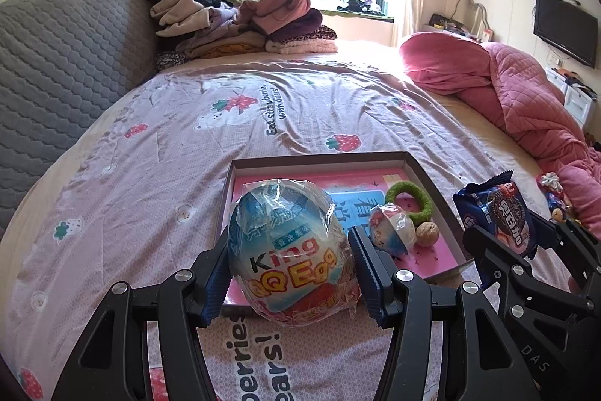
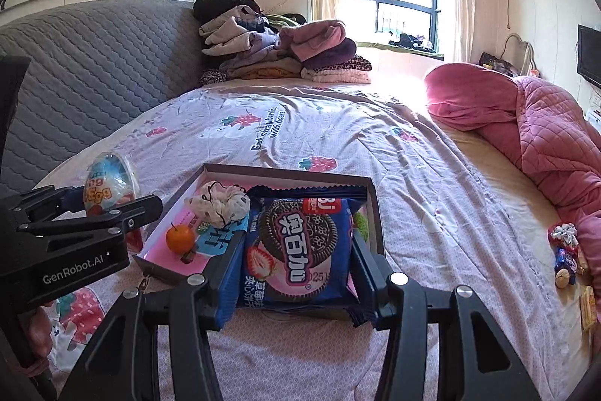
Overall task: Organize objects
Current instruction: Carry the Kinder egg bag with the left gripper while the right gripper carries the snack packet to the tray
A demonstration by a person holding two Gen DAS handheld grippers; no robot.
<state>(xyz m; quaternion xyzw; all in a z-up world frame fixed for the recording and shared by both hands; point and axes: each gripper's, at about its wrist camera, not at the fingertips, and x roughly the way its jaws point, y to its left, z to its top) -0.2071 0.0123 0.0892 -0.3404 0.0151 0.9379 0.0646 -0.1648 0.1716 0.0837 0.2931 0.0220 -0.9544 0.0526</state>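
Observation:
My left gripper [image 1: 291,243] is shut on a large plastic-wrapped toy egg [image 1: 289,250] marked "King QQ Egg", held above the near edge of a shallow box tray [image 1: 424,171] with a pink floor. In the tray lie a green ring [image 1: 407,200], a small wrapped ball [image 1: 390,232] and a walnut [image 1: 428,233]. My right gripper [image 2: 297,239] is shut on a blue cookie packet [image 2: 296,247] over the same tray [image 2: 285,172]. The right wrist view also shows a tangerine [image 2: 180,238] and a white scrunchie [image 2: 221,203] inside it, with the left gripper [image 2: 112,203] and egg [image 2: 109,181] to the left.
The tray rests on a bed with a strawberry-print sheet [image 1: 263,108]. A grey padded headboard [image 1: 67,62] runs along the left, folded clothes [image 1: 244,25] are stacked at the back and a pink quilt [image 1: 526,93] lies on the right. Small wrapped items [image 2: 565,254] lie beside the quilt.

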